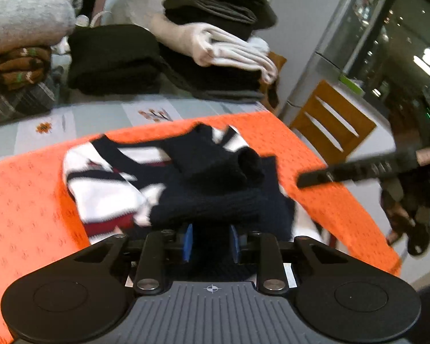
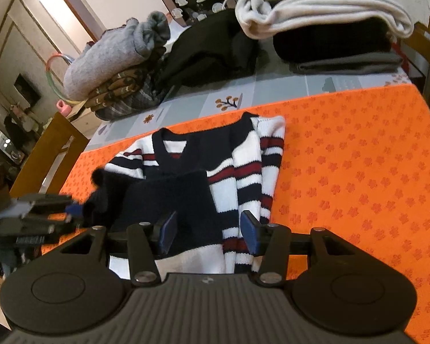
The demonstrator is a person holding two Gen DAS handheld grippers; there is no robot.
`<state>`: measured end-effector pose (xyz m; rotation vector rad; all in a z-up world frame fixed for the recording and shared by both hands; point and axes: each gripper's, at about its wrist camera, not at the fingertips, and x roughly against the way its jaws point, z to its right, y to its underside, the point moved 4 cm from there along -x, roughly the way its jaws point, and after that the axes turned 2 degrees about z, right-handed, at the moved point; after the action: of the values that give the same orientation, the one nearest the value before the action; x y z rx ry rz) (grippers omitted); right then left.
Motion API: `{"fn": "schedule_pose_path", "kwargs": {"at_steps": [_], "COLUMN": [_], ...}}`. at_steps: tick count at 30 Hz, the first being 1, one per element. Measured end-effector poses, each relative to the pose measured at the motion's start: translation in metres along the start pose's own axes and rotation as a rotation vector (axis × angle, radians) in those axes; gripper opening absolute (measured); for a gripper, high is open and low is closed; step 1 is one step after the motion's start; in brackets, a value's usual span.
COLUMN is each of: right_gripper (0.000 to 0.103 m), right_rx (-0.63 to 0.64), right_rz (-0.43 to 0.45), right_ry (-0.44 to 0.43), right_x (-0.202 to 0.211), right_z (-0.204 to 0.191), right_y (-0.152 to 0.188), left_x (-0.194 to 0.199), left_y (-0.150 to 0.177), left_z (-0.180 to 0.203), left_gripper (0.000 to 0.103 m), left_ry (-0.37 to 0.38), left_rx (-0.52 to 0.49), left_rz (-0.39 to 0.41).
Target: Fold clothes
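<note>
Two hand-held grippers work over a striped sweater [image 2: 215, 172] that lies partly folded on an orange mat [image 2: 358, 172] covering the near part of a table [image 2: 315, 84]. Sweater is navy, white and red knit, V-neck toward the far edge of the mat, one sleeve folded along its right side in the right wrist view, dark navy part bunched up on top near the grippers. Left gripper [image 1: 212, 242] has its blue pads fairly narrow with dark navy knit between them; pads look to be at the fabric but blur hides whether they pinch it, so cannot tell if it grips. Right gripper [image 2: 210, 232] stands about half open just above the sweater's near hem, navy and white knit seen in the gap, pads not pressing it. Left gripper also shows at the left edge of the right wrist view, at the navy bunch. Behind the mat sit piles of folded clothes: a cream stack [image 2: 324, 8] on black and grey items, a black pile [image 1: 111, 57], a grey fuzzy sweater [image 2: 111, 57] on brown patterned pieces. Wooden chair [image 1: 329, 120] stands beside the table.
</note>
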<state>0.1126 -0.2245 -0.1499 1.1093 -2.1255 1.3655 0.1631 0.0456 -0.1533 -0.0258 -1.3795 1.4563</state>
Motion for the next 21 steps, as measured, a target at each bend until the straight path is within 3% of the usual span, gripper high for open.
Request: {"fn": "schedule_pose_path", "kwargs": {"at_steps": [8,14,21], "right_gripper": [0.055,0.057,0.051], "right_rx": [0.018,-0.058,-0.161], "right_rz": [0.000,-0.041,-0.077], "right_ry": [-0.030,-0.094,-0.150], "right_x": [-0.005,-0.008,0.002], "right_z": [0.002,0.009,0.012], "right_y": [0.003,0.020,0.047], "left_x": [-0.009,0.018,0.049], "left_y": [-0.034,-0.014,0.053], "left_z": [-0.053,-0.052,-0.035], "left_gripper": [0.028,0.033,0.038], "left_ry": [-0.219,-0.199,-0.111], "left_rx": [0.106,0.152,0.375], "left_rz": [0.094,0.069,0.025]}}
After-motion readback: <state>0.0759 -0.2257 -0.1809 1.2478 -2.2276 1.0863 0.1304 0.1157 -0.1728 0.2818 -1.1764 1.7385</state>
